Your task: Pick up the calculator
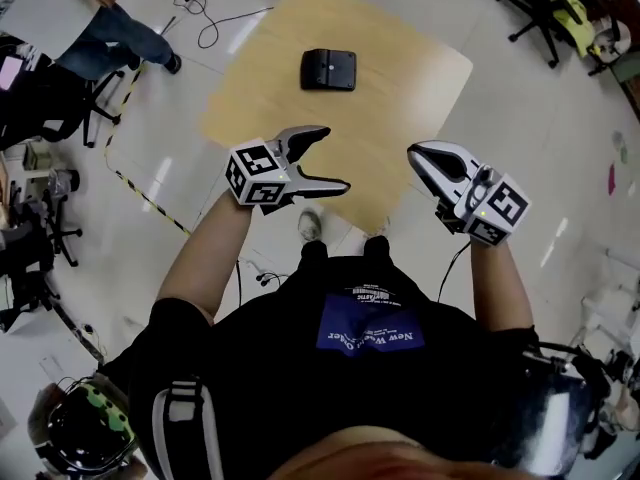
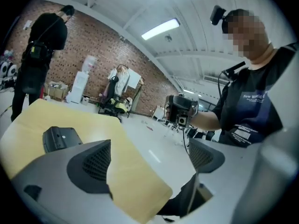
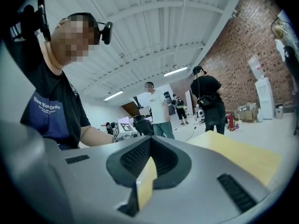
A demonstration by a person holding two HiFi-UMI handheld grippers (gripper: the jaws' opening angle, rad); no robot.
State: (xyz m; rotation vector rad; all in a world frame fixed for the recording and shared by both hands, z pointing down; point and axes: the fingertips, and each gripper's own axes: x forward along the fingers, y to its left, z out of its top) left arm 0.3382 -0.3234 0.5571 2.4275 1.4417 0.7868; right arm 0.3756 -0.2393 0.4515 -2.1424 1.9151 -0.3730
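The black calculator (image 1: 328, 69) lies flat on the far part of the light wooden table (image 1: 400, 108); the left gripper view shows the calculator (image 2: 60, 138) beyond the left jaw. My left gripper (image 1: 332, 159) hovers over the table's near edge with its jaws spread wide, open, nothing between them (image 2: 149, 158). It is well short of the calculator. My right gripper (image 1: 416, 152) hangs at the table's near right corner, jaws together and empty (image 3: 148, 164). Each gripper view shows the other gripper: the right gripper (image 2: 181, 110) and the left gripper's marker cube (image 3: 122, 130).
A person (image 1: 110, 28) stands left of the table, and others stand further off (image 3: 208, 101). Office chairs (image 1: 560, 13) are at the back right, dark equipment (image 1: 40, 98) at the left. Cables (image 1: 205, 13) and striped tape (image 1: 150, 198) lie on the floor.
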